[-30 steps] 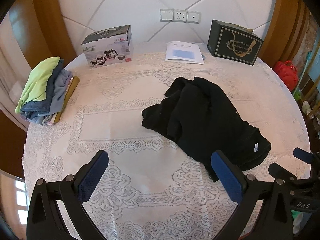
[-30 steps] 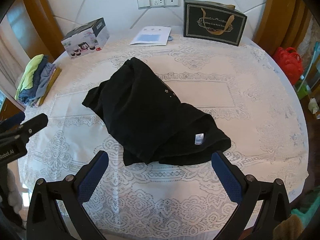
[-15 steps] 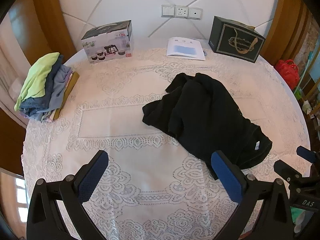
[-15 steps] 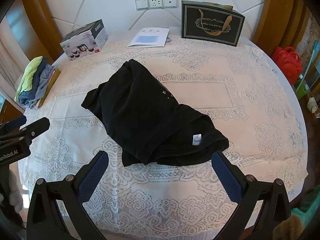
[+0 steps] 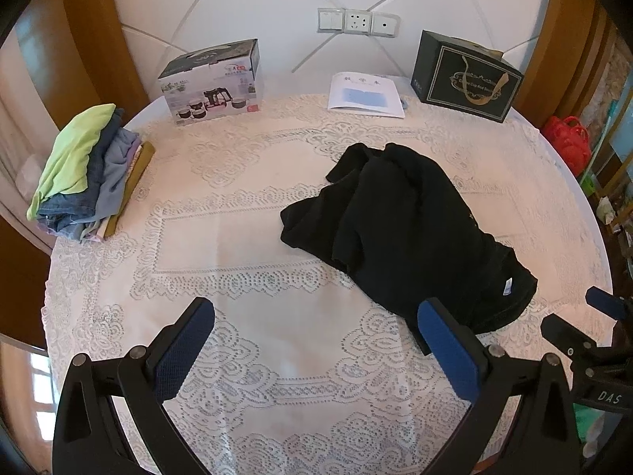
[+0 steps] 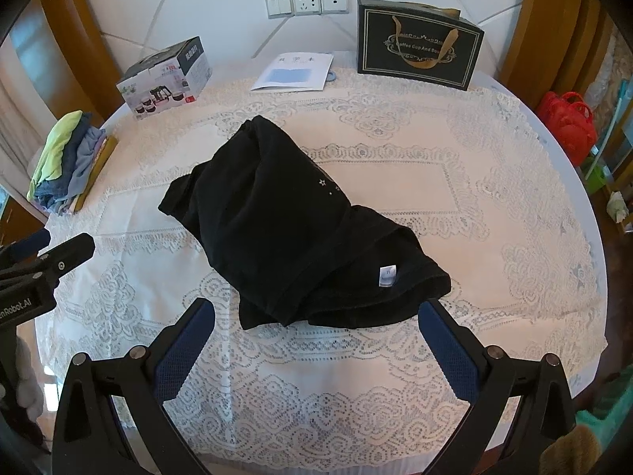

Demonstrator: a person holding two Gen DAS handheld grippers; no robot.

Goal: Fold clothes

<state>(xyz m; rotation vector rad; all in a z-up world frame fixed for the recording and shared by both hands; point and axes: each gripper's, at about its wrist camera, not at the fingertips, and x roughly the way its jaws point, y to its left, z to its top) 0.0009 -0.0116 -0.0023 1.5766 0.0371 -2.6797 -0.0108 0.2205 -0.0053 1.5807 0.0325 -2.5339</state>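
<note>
Round table under a white lace tablecloth (image 5: 245, 237), crumpled black garment (image 6: 292, 229) lying on it; left gripper (image 5: 316, 352) and right gripper (image 6: 316, 352) both spread wide, empty

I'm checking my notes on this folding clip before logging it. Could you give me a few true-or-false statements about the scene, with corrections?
1. The black garment lies crumpled on the lace tablecloth. True.
2. The left gripper is clamped on the garment. False: its jaws stand open and hold nothing.
3. A stack of folded clothes sits near the table's left edge. True.
4. The right gripper holds the white label. False: it is open, short of the garment.
5. The dark gift bag lies flat on the garment. False: it stands upright by the wall.
</note>
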